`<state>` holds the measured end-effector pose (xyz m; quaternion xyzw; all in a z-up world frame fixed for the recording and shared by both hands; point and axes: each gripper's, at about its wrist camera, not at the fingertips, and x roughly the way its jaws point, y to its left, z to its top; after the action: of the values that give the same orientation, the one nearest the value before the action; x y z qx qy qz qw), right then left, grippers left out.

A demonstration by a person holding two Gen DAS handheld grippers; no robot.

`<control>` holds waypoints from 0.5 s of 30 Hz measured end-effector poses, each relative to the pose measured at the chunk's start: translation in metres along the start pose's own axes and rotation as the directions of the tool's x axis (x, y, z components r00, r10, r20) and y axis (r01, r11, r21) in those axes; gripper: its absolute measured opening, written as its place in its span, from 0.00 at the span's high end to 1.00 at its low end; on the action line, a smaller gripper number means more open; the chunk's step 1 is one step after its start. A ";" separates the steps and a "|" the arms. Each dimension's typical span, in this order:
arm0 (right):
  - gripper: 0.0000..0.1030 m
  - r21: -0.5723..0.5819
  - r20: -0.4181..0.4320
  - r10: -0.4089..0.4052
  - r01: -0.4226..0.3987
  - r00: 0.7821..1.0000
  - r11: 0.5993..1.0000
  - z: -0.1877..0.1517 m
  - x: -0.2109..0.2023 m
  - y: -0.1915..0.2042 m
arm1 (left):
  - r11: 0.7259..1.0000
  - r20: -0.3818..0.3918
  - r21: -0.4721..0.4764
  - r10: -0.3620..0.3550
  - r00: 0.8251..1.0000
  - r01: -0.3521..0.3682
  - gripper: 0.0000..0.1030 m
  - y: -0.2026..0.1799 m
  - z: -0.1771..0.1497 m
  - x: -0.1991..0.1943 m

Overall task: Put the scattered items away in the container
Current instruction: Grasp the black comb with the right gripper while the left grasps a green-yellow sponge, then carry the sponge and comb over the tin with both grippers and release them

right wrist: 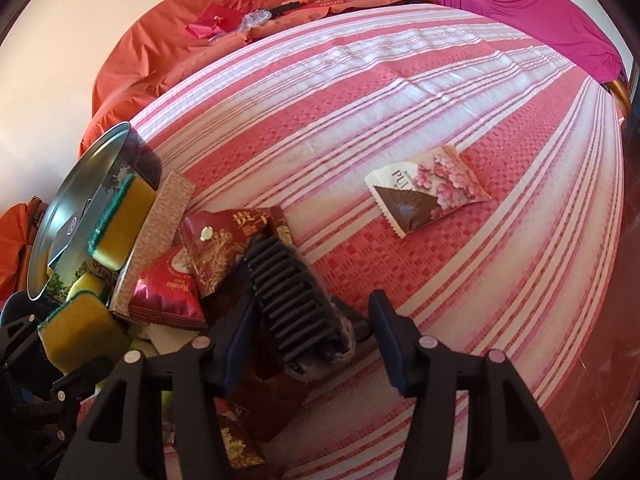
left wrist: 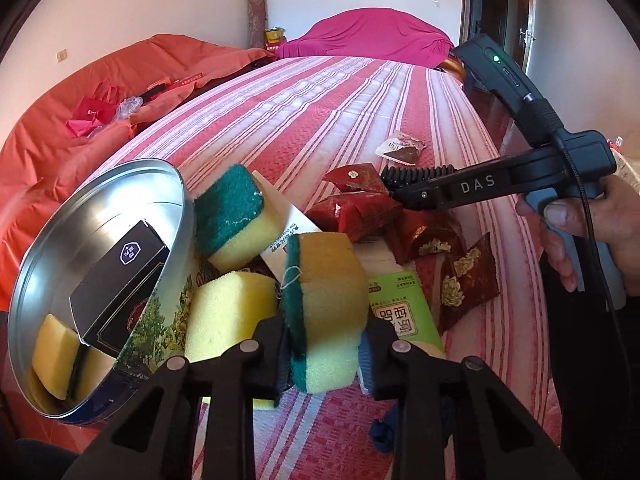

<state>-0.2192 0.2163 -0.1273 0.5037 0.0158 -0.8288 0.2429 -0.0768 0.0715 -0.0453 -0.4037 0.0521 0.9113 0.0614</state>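
Note:
My left gripper (left wrist: 324, 348) is shut on a yellow sponge with a green scouring side (left wrist: 332, 288), held just right of the round metal tin (left wrist: 120, 196). The tin lies tilted and holds a black box (left wrist: 120, 280) and a yellow sponge (left wrist: 54, 352). Two more sponges (left wrist: 236, 216) (left wrist: 228, 316) rest against its rim. My right gripper (right wrist: 312, 336) hovers over red snack packets (right wrist: 218, 252). A black ribbed comb-like thing (right wrist: 296, 300) lies between its jaws, against the left finger and clear of the right pad (right wrist: 386, 340). A hand holds that gripper (left wrist: 404, 192).
A green packet (left wrist: 400, 308) and a white box (left wrist: 288, 220) lie in the pile on the striped bedspread (right wrist: 360, 100). One brown-and-pink snack packet (right wrist: 428, 196) lies alone farther out. Orange bedding with red bags (left wrist: 96, 112) lies beyond, and a magenta cover (left wrist: 372, 32) at the far end.

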 end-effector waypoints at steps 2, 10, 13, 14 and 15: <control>0.46 0.002 0.003 0.006 -0.006 1.000 1.000 -0.001 -0.001 -0.001 | 1.000 0.015 -0.004 -0.007 1.000 0.007 0.71 0.000 0.001 -0.004; 0.47 0.009 0.032 0.015 -0.016 0.999 1.000 -0.002 -0.008 0.001 | 1.000 0.051 -0.009 -0.011 0.999 0.011 0.71 0.003 0.006 -0.012; 0.47 0.011 0.054 0.013 -0.013 0.998 1.000 -0.003 -0.014 0.002 | 1.000 0.063 -0.015 -0.013 0.998 0.014 0.71 0.005 0.007 -0.015; 0.47 0.013 0.057 0.010 -0.010 0.998 1.000 -0.003 -0.014 0.002 | 1.000 0.066 -0.018 -0.014 0.998 0.015 0.71 0.005 0.008 -0.016; 0.47 0.014 0.059 0.006 -0.006 0.998 1.000 -0.003 -0.015 0.002 | 1.000 0.069 -0.019 -0.015 0.998 0.016 0.71 0.006 0.008 -0.016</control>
<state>-0.2108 0.2213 -0.1156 0.4809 0.0012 -0.8427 0.2421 -0.0727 0.0657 -0.0274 -0.3730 0.0380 0.9247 0.0662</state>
